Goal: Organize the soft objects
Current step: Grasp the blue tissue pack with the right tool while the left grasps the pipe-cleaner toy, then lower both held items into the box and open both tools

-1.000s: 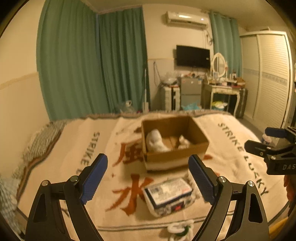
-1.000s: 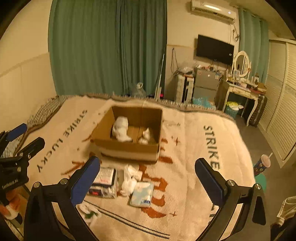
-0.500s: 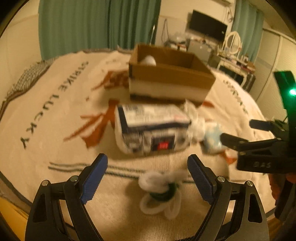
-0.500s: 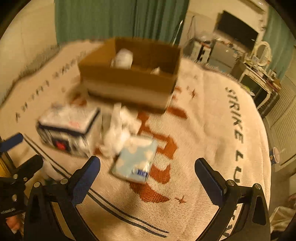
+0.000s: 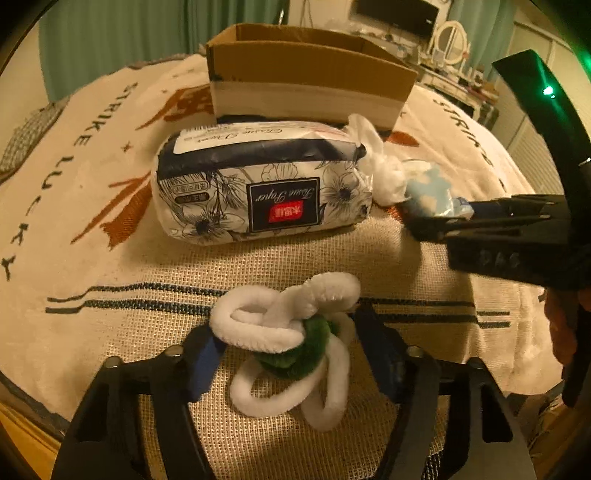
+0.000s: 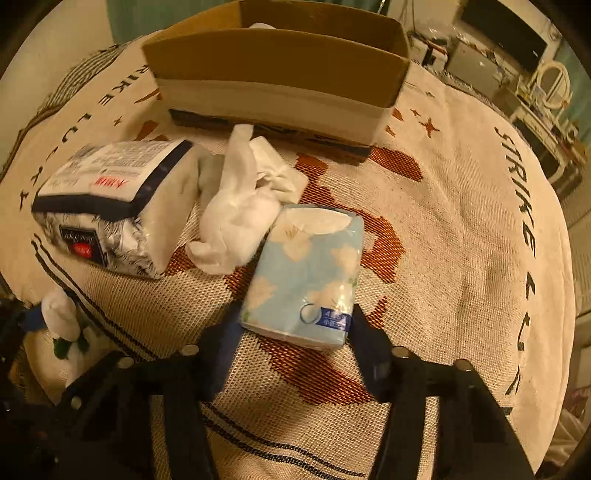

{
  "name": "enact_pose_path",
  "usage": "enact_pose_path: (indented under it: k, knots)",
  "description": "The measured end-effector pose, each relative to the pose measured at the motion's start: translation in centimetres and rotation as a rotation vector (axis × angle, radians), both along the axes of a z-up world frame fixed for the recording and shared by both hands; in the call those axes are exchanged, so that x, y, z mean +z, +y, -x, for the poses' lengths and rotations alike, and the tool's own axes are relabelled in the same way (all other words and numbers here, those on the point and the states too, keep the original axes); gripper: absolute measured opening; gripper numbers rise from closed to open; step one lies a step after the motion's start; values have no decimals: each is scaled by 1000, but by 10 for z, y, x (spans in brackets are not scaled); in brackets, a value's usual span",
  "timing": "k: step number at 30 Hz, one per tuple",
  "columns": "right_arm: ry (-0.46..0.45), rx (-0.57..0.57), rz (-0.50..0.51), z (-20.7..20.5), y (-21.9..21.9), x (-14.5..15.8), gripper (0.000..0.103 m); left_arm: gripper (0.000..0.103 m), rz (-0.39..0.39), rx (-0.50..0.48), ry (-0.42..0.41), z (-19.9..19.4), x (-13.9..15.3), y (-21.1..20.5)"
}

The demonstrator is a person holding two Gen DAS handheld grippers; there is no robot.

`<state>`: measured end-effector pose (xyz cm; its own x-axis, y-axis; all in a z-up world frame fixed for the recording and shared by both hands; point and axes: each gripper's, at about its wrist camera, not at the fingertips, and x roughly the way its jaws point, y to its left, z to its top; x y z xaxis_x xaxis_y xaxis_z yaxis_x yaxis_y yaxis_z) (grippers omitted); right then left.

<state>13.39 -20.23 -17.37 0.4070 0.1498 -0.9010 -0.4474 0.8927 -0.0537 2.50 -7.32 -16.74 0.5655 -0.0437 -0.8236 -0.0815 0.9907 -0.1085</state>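
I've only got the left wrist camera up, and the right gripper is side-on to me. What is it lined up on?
Observer: The right gripper has one finger on each side of the near end of the blue tissue pack, which lies flat on the blanket. I can't tell whether they squeeze it.
Operator: Anything in the box? I see only cardboard.
Observer: Yes, something white pokes up inside the cardboard box, by its far wall.
Operator: Is that pack clear of the crumpled white stuff?
Observer: No, the crumpled white wad touches the pack's far left corner.
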Motion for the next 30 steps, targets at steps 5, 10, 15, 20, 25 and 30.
enact_pose_path:
  k: [5, 10, 15, 20, 25, 30]
  knots:
    - [7, -36, -28, 5, -9, 13, 51, 43, 38, -20, 2, 3, 3, 2]
    - [7, -58, -48, 22, -20, 29, 51, 42, 58, -23, -5, 11, 12, 4]
    - [-12, -53, -67, 48, -11, 46, 51, 41, 72, -27, -46, 24, 31, 7]
    - [-77, -22, -86, 72, 0, 72, 51, 41, 36, -59, -110, 32, 61, 8]
    - [-146, -21, -110, 76, 8, 101, 51, 41, 0, -85, -196, 27, 97, 13]
    - [-238, -28, -138, 68, 15, 141, 51, 41, -31, -104, -305, 9, 142, 20]
